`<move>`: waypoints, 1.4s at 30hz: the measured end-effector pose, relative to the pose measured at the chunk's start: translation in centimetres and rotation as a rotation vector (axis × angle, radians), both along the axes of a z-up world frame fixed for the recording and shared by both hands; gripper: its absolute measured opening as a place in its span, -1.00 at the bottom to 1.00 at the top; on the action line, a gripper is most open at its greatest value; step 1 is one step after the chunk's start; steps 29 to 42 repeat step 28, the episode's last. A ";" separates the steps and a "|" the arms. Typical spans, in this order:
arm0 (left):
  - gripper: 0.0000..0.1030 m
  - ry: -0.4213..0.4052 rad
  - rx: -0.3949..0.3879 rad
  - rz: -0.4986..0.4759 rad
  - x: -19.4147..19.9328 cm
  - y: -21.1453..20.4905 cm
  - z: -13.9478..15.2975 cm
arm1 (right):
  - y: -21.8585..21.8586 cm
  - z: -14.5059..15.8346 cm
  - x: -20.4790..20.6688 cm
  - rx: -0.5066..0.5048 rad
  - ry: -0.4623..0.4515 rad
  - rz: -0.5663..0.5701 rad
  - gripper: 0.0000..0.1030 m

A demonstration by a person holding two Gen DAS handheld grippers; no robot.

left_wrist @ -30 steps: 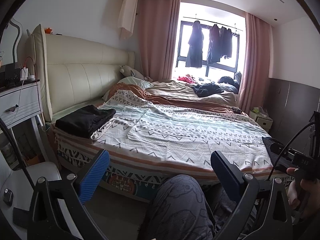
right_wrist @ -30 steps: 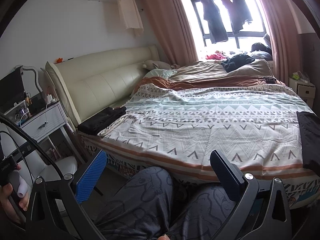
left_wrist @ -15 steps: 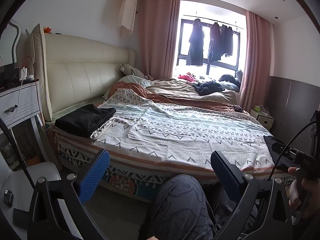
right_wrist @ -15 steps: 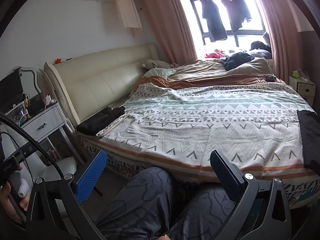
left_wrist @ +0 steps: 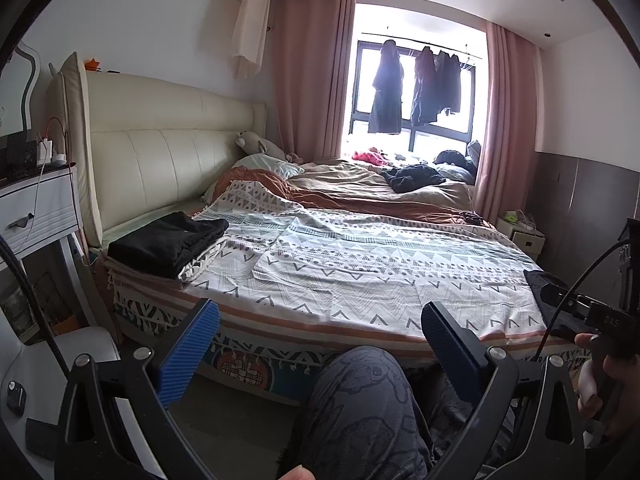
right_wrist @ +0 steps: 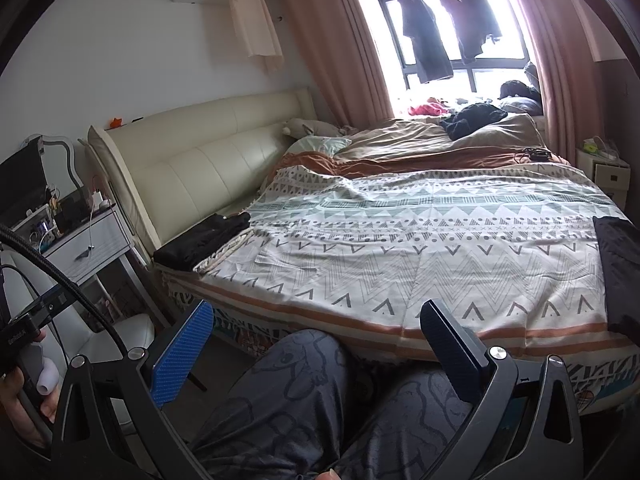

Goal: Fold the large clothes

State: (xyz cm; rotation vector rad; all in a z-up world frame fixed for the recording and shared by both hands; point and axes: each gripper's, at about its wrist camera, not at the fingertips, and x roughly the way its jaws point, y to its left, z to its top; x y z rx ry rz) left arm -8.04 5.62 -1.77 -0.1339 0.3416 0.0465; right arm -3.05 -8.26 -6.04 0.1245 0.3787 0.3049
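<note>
A folded black garment lies on the bed's near left corner by the headboard; it also shows in the right wrist view. Another dark garment lies flat at the bed's right edge, partly cut off; it also shows in the left wrist view. My left gripper is open and empty, held above my knees short of the bed. My right gripper is open and empty, also above my knees in front of the bed's edge.
The bed carries a patterned blanket and a brown duvet with dark clothes near the window. A white nightstand stands left, a small one right. Clothes hang at the window.
Both grippers tilted slightly; the views shifted a little. Nothing on the bed moved, and both grippers stayed open.
</note>
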 end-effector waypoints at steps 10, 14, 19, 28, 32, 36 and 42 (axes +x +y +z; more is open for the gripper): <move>1.00 -0.010 -0.007 0.000 -1.2 0.5 -0.3 | -0.3 -0.1 -0.8 0.006 0.011 -0.016 1.00; 1.00 -0.019 -0.004 0.002 -1.7 0.7 -0.4 | -0.2 -0.2 -1.2 0.002 0.015 -0.024 1.00; 1.00 -0.027 0.000 0.003 -2.2 0.9 -0.3 | -0.3 -0.1 -1.7 0.009 0.014 -0.035 1.00; 1.00 -0.033 0.007 0.013 -2.1 0.8 -0.1 | -0.4 0.2 -1.5 0.004 0.014 -0.056 1.00; 1.00 -0.033 0.007 0.013 -2.1 0.8 -0.1 | -0.4 0.2 -1.5 0.004 0.014 -0.056 1.00; 1.00 -0.033 0.007 0.013 -2.1 0.8 -0.1 | -0.4 0.2 -1.5 0.004 0.014 -0.056 1.00; 1.00 -0.033 0.007 0.013 -2.1 0.8 -0.1 | -0.4 0.2 -1.5 0.004 0.014 -0.056 1.00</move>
